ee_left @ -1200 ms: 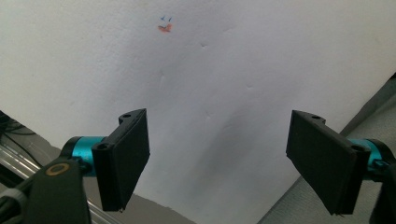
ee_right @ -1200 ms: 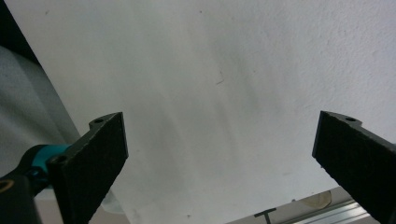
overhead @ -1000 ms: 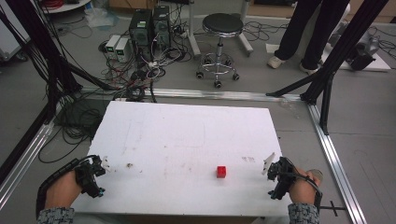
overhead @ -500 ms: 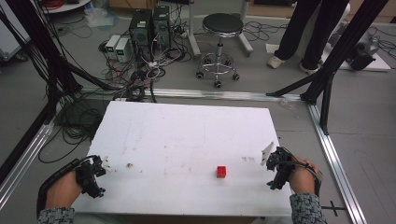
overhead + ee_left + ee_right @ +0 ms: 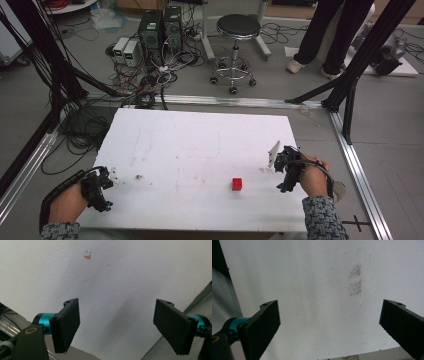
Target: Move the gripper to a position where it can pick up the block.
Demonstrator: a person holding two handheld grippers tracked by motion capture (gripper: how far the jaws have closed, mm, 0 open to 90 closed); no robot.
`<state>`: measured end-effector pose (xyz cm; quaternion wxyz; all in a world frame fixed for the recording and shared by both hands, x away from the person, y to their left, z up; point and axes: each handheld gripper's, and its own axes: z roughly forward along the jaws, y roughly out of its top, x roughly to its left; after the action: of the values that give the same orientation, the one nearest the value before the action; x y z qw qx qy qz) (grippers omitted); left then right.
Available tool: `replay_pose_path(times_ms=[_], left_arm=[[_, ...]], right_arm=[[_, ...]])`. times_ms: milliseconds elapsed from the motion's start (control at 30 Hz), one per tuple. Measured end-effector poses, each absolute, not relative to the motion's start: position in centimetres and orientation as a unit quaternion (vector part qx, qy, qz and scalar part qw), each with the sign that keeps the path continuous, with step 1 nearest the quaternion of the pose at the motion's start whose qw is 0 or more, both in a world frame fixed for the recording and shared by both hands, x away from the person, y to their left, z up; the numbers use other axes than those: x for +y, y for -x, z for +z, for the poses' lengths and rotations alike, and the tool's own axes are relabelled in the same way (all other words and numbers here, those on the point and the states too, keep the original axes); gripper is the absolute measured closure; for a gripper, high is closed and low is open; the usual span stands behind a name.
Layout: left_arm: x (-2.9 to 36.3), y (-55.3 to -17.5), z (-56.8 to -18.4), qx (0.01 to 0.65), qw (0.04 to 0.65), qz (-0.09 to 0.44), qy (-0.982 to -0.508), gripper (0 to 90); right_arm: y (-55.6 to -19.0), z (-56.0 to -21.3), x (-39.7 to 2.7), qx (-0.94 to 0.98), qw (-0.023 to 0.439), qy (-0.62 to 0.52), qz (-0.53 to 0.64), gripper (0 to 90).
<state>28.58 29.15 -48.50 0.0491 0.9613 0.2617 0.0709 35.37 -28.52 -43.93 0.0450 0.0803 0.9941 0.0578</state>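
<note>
The red cube lay on the white table, toward the near edge and right of centre, standing free with nothing touching it. The right tool hovered near the table's right edge, apart from the cube and slightly beyond it; its jaws stood wide apart and held nothing. The left tool rested at the near left corner, well apart from the cube, jaws likewise spread and empty. Judged from this layout, the step in hand was the approach of the right tool to the cube. To do it well, the tool should be swung toward the cube, lowered with one jaw on each side of two opposite faces, and closed only once the cube sits squarely between the pads. The high view gave the cube's position relative to both tools. The right gripper view showed a grey smudge on bare table between the jaws; the left gripper view showed a small orange and blue mark.
</note>
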Motion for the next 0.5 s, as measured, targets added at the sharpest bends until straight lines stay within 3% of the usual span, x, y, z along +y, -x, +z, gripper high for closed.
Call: replay_pose_path(times_ms=[500], left_arm=[[29.2,-28.6,-48.6,0.262,0.052,0.07,-0.961,21.8]], right_arm=[[-36.6,-44.0,-23.6,0.997,0.038,-0.028,0.053,2.6]])
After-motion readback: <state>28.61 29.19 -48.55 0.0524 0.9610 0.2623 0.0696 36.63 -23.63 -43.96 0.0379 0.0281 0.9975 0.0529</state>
